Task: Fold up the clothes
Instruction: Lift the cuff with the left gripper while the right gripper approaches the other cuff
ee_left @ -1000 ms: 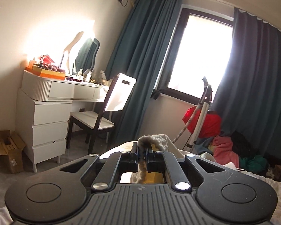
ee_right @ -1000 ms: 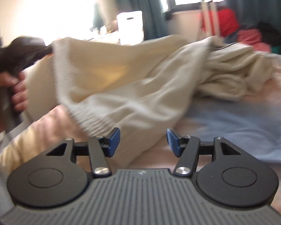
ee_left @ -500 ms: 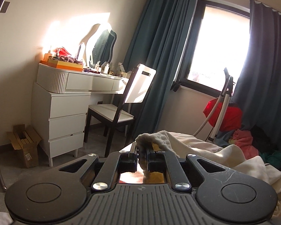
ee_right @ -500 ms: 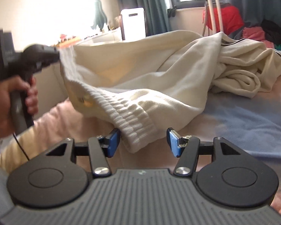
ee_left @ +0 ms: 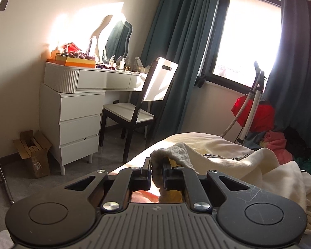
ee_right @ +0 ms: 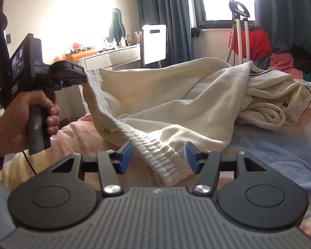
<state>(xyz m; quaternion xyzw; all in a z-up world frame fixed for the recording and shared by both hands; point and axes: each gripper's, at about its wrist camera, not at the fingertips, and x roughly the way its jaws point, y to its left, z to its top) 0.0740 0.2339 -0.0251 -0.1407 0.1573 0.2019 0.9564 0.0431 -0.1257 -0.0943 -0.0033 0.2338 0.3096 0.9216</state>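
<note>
- A bedroom: a bed (ee_right: 280,161) with pale blue and pink covers fills the near ground of the right wrist view, and its near edge is cut off by the tool body.
- The right gripper (ee_right: 158,155) stands wide apart just above the bed, its blue pads on either side of the ribbed band of the cream garment (ee_right: 176,108) without pinching it; whether the pads brush the cloth cannot be made out.
- That band runs up and left to the left gripper (ee_right: 80,76), raised off the bed in a hand (ee_right: 20,120) whose wrist is cut off at the frame edge.
- In the left wrist view the left gripper (ee_left: 156,175) is closed narrow on a bunch of the same ribbed edge; the cream garment (ee_left: 217,151) trails off to the right, and what lies below the pinch is hidden by the fingers.
- The far end of the garment is a crumpled heap on the bed, its shape hard to read.
- Bare blue cover lies open to the right of the band.
- Past the bed edge to the left is open floor, then a chair (ee_left: 139,112) and a white dresser (ee_left: 76,112) with a cardboard box (ee_left: 33,153) beside it.
- Farther off are a garment steamer (ee_right: 240,27), a pile of coloured clothes (ee_right: 284,62) partly hidden behind the garment, and dark curtains (ee_left: 176,41) around a glaring window (ee_left: 248,37).
</note>
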